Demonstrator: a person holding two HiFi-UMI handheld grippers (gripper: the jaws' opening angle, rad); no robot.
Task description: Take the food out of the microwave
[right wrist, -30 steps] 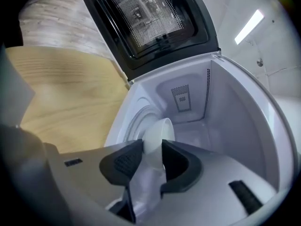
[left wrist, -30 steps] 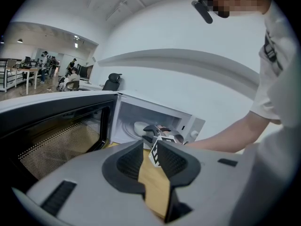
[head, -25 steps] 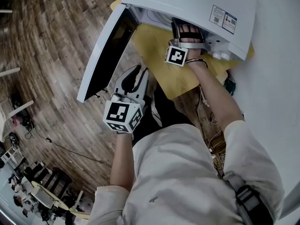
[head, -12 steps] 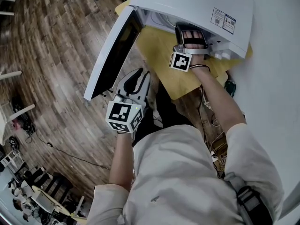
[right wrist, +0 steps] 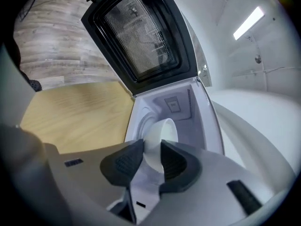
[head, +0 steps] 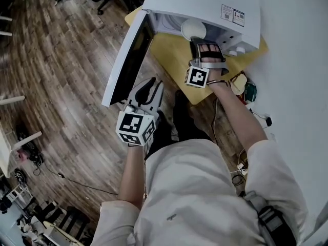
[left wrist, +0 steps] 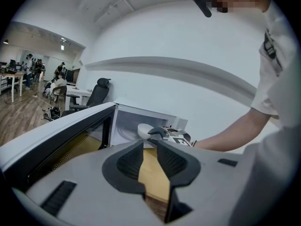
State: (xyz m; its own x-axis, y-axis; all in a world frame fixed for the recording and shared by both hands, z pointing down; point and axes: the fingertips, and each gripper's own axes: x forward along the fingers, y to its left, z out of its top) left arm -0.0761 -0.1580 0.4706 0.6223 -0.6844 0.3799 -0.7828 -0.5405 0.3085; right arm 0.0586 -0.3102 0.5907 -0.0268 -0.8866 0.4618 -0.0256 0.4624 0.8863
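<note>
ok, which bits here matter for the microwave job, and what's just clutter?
Job: microwave, its open door, white bowl in the right gripper, whose jaws have just been closing on it.
Lying about: floor cables, green object beside the table, office chair, empty left gripper.

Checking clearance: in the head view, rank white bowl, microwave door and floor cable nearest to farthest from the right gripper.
1. white bowl: between the right gripper jaws, which have just been closing.
2. microwave door: open, to its left.
3. floor cable: far lower left.
</note>
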